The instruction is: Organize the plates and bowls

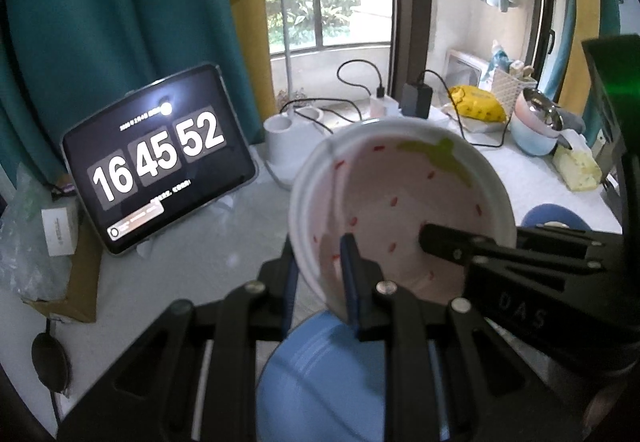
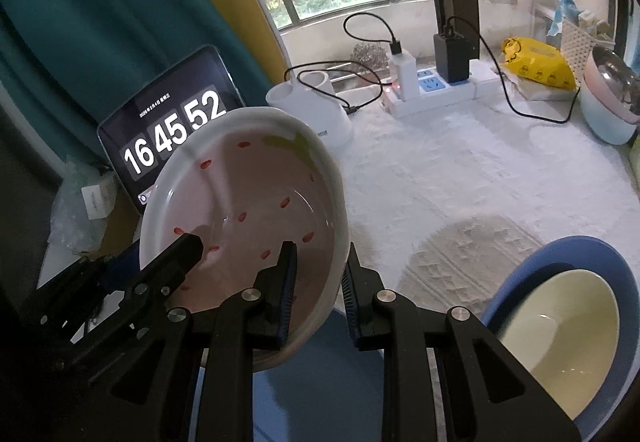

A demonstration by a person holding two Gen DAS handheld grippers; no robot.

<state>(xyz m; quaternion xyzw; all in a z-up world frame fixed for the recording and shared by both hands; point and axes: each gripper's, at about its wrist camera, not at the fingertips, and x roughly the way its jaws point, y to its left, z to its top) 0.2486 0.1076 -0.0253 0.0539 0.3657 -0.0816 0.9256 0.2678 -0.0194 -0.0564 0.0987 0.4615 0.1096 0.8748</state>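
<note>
Strawberry bowl held in the air between both tongs

Tabletop (image 2: 460,178), covered in a white textured cloth, spreads ahead of both cameras; the task's things are near its front edge. Largest of them is the blue plate (image 2: 560,254) at the lower right of the right wrist view, with a cream bowl (image 2: 560,318) sitting inside it. A second blue dish (image 1: 320,382) lies directly below the lifted bowl in the left wrist view; whether it is a plate or a bowl I cannot tell.

Next in size is the strawberry bowl (image 2: 248,210), pink inside with red seed marks and a white rim. It is off the tabletop, tilted so its opening faces back toward the cameras. Both tongs grip its rim, one finger inside and one outside the wall. The right tongs (image 2: 320,294) are clenched on the lower right part of the rim. The left tongs (image 1: 320,282) are clenched on the lower left part in their own view, and their black body shows at the bowl's left in the right wrist view.

So the bowl lies straight ahead of both tongs, touching them. My judgement: the coming move turns on what is underneath, since the blue dish sits below the bowl while the cream bowl is well to the right, nearer the right hand.
</note>
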